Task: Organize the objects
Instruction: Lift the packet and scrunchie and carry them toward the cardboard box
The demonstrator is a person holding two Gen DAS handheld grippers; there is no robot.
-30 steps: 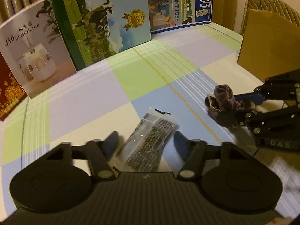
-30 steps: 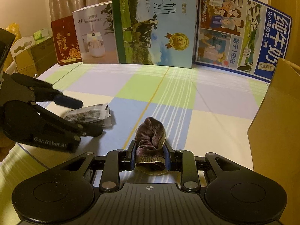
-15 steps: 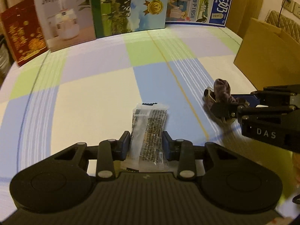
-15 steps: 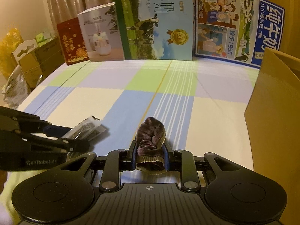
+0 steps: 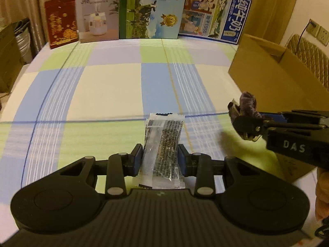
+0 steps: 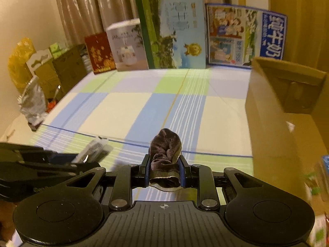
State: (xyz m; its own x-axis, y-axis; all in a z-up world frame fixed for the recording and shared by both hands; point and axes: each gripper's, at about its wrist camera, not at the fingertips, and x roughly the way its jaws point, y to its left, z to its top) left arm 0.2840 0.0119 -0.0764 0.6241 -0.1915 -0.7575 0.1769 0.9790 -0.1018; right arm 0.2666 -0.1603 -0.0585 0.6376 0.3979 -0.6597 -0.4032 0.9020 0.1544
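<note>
The packet (image 5: pixel 162 150) at lower centre is glossy, crinkled clear plastic, and the sock (image 6: pixel 165 160) is soft, fuzzy brown cloth. A matt woven checked cloth (image 5: pixel 111 90) spreads across the middle; the box (image 5: pixel 275 78) at right is plain matt cardboard. Printed cartons (image 5: pixel 152 10) along the top look smooth and faintly shiny.

Home bedroom, checked bedsheet (image 5: pixel 111 86), curtains (image 6: pixel 98 6), quilted headboard (image 5: pixel 308 55), stacked boxes (image 6: pixel 67 70)

The checked bed cover (image 5: pixel 107 90) lies bare across its middle — open passage ahead of both grippers. A row of upright cartons (image 5: pixel 148 10) walls the far edge. The open cardboard box (image 6: pixel 287 107) blocks the right side, near the right gripper (image 6: pixel 164 168) — stacked clutter (image 6: pixel 35 82) crowds the left edge.
</note>
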